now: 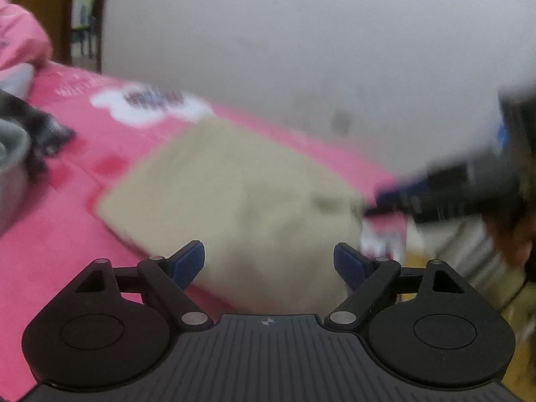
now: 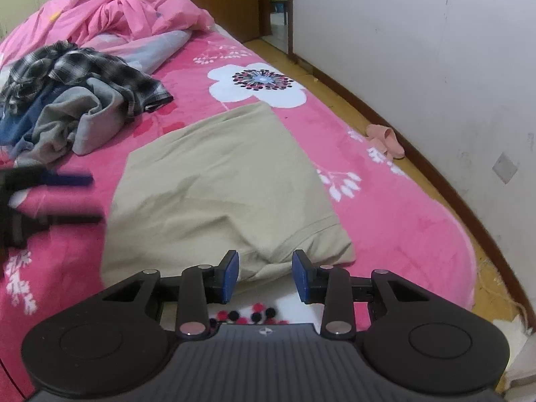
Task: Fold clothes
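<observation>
A beige garment (image 2: 221,181) lies flat on the pink bed (image 2: 395,207), already doubled into a rough rectangle. Its long axis runs away from the right gripper (image 2: 265,274) toward the white flower print (image 2: 258,83). Its near end shows a seamed, slightly bunched hem.

Right gripper: the jaws stand apart with nothing between them. They sit directly at the near hem, which lies just ahead of and between the blue pads (image 2: 231,274). Whether the pads touch cloth cannot be told.

Left gripper (image 1: 269,264): the jaws are spread wide and empty. In the right wrist view it appears blurred at the garment's left edge (image 2: 50,197), which suggests it is moving. In its own view, also blurred, the garment (image 1: 231,194) fills the space ahead of it.

A heap of other clothes (image 2: 77,100), plaid, grey and blue, sits well apart at the far left, beside a pink quilt (image 2: 110,10).

Judgement: the right gripper is the nearer to the hem, and the fold axis lies across the garment's length. The scene fits two stages equally: a part-folded piece awaiting another fold from the near hem toward the far end, or a finished fold just let go. The pictures do not settle which.
</observation>
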Motion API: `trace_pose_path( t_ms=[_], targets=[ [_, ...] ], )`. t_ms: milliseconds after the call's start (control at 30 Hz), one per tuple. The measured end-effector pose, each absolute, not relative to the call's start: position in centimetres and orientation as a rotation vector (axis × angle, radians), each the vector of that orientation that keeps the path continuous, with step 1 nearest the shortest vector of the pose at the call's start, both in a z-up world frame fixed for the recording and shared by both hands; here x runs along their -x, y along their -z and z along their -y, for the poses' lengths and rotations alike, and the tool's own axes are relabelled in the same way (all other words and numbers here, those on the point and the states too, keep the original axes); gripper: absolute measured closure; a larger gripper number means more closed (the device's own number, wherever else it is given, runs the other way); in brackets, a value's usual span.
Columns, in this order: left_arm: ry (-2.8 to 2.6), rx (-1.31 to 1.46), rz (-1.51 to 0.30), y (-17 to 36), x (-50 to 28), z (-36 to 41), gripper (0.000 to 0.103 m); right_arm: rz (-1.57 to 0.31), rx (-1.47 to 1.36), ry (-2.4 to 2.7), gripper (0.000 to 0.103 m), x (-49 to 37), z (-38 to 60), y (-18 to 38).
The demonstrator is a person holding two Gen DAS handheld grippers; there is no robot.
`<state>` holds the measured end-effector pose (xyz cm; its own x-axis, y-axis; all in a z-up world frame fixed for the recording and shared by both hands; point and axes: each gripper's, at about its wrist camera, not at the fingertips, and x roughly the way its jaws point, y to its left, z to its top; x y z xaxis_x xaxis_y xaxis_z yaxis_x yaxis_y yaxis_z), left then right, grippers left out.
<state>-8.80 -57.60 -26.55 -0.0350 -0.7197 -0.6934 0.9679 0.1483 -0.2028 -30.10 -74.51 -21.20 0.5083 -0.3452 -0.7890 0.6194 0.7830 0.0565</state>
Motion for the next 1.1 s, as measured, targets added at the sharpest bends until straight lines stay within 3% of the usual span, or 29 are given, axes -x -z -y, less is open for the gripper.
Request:
trace_pose_path(
  t_ms=[167, 333, 500, 700, 867, 967, 1067, 1100],
  targets=[
    [1.322, -0.478, -0.874, 29.0, 10.5, 58.5, 0.02, -0.933, -0.378, 0.607, 0.065, 27.8, 75.1, 24.5],
    [1.311, -0.382, -0.917, 23.7, 10.5, 56.2, 0.022, -0.888, -0.488, 0.677, 0.064, 29.7, 73.9, 21.0],
    [1.295, -0.264, -0.957, 17.7, 10.3, 52.4, 0.015, -0.901, -0.585, 0.711, 0.062, 32.2, 70.3, 15.7],
    [1.267, -0.193, -0.91, 10.4, 10.7, 47.2, 0.005, -0.891, -0.574, 0.746, 0.044, 33.1, 64.8, 9.0],
    [1.251, -0.178, -0.844, 3.7, 11.8, 42.0, 0.001, -0.886, -0.536, 0.794, 0.025, 33.3, 59.6, 3.6],
    [1.229, -0.179, -0.853, 0.5, 12.0, 38.7, 0.001, -0.887, -0.503, 0.839, 0.02, 33.2, 55.9, 0.2],
    [1.178, -0.171, -0.869, -2.1, 11.9, 36.2, 0.0, -0.804, -0.524, 0.877, 0.001, 33.9, 52.2, -3.3],
    [1.161, -0.17, -0.874, -2.8, 11.8, 35.6, 0.0, -0.766, -0.54, 0.9, 0.001, 34.2, 51.0, -4.2]
  ],
)
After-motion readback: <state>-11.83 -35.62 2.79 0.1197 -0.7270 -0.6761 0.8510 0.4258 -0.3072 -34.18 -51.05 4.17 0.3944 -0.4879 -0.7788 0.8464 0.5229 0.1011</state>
